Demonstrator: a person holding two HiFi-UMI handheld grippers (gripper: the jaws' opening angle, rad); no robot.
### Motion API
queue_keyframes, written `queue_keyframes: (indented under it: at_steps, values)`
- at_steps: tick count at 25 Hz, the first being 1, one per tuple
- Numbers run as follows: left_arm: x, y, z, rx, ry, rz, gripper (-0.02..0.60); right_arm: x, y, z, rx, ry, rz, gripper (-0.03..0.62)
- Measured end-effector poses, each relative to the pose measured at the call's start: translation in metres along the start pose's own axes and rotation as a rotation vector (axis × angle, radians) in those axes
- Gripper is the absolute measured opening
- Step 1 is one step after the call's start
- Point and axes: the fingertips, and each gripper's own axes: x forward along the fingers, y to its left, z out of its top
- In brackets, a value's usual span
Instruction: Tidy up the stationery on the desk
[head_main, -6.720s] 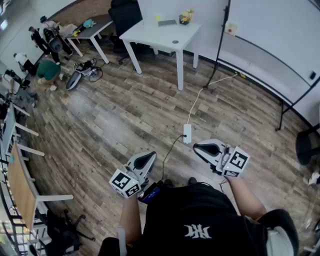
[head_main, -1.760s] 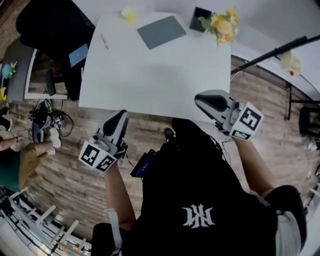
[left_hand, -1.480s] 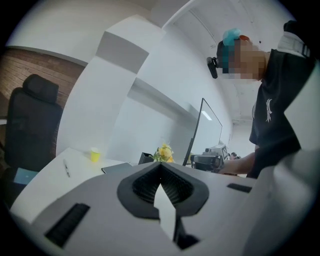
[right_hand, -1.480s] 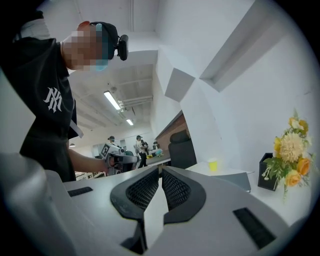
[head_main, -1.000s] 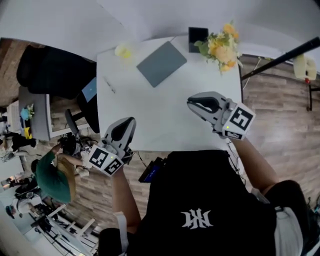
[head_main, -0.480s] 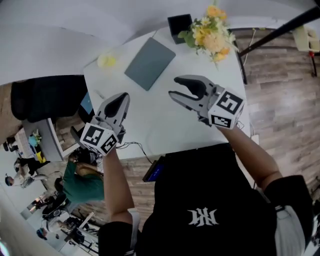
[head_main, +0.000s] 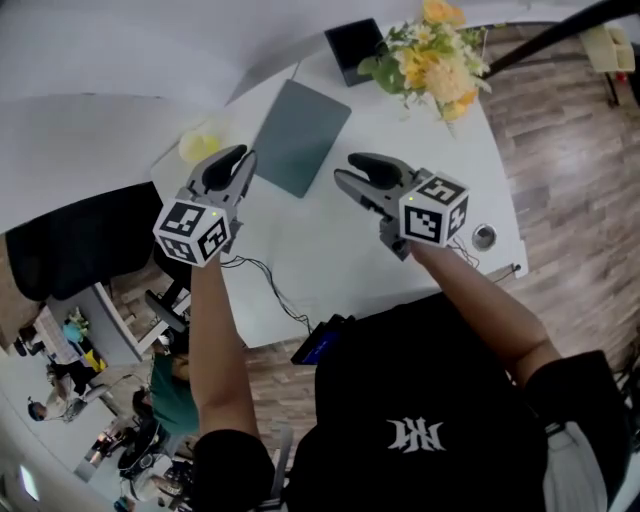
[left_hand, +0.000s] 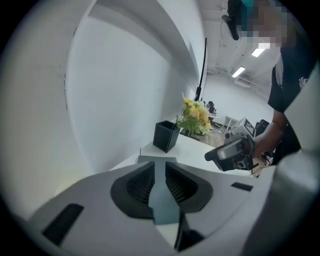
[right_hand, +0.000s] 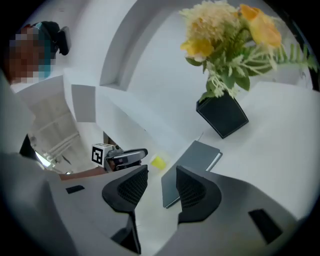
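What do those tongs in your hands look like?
Left tongs and right tongs are pale grey shells with black tops and black ribbed pads. Each carries a white cube with black square markers. The person wears a black short-sleeved shirt with a white logo.

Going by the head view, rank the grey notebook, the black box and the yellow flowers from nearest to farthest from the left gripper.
From the left gripper, whose jaws have just been opening with nothing between them:
1. The grey notebook, just to its right.
2. The black box, farther back.
3. The yellow flowers, farthest, right of the box.
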Motion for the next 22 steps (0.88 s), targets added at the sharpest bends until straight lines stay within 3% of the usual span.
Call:
queue_keyframes:
  at_steps: [3,11,18,22]
  values:
    - [0.022,0.019,-0.018,-0.022,0.052,-0.03,0.088,0.015,-0.013,-0.009,0.073,-0.012,-0.065,0.183]
    - [0.068,0.031,-0.051,-0.083,0.17,-0.087,0.121,0.041,-0.043,-0.022,0.13,-0.006,-0.221,0.183]
    - [0.084,0.041,-0.067,-0.052,0.243,-0.089,0.132,0.053,-0.05,-0.034,0.175,0.027,-0.33,0.183]
    - [0.086,0.046,-0.07,-0.035,0.274,-0.072,0.132,0.054,-0.055,-0.041,0.138,0.055,-0.399,0.183]
